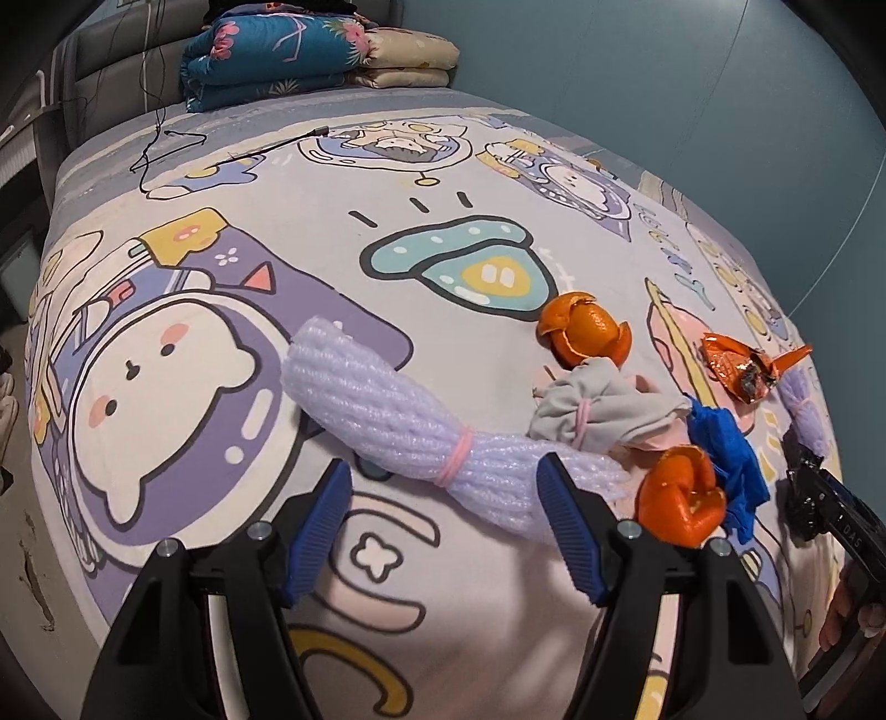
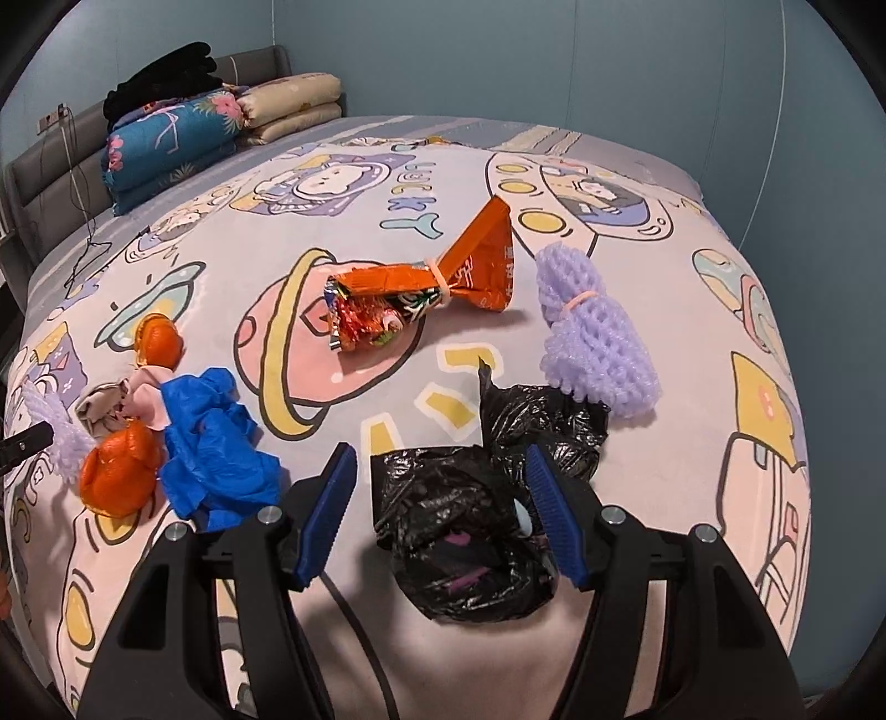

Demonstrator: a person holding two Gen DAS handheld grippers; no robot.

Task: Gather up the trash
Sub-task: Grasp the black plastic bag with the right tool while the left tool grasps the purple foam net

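A lavender foam net (image 1: 360, 387), tied with a pink band, lies on the bed. Its narrow tail reaches in between the spread fingers of my left gripper (image 1: 443, 462), which is open; the right fingertip overlaps the net and the left pad stands clear. A crumpled black plastic bag (image 2: 459, 526) lies between the fingers of my right gripper (image 2: 438, 450), also open, with a gap at the left pad. Nearby lie two orange peels (image 2: 119, 471) (image 2: 160, 343), a blue crumpled sheet (image 2: 216, 443), a grey-pink tied wad (image 1: 598, 410), an orange snack wrapper (image 2: 421, 288) and a second foam net (image 2: 592, 343).
The bed cover (image 1: 310, 266) has a cartoon print. Folded quilts (image 1: 288, 50) are stacked by the grey headboard, and a black cable (image 1: 166, 138) trails across the far left of the bed. A blue wall runs along the right side. A hand (image 1: 847, 615) holds the other gripper.
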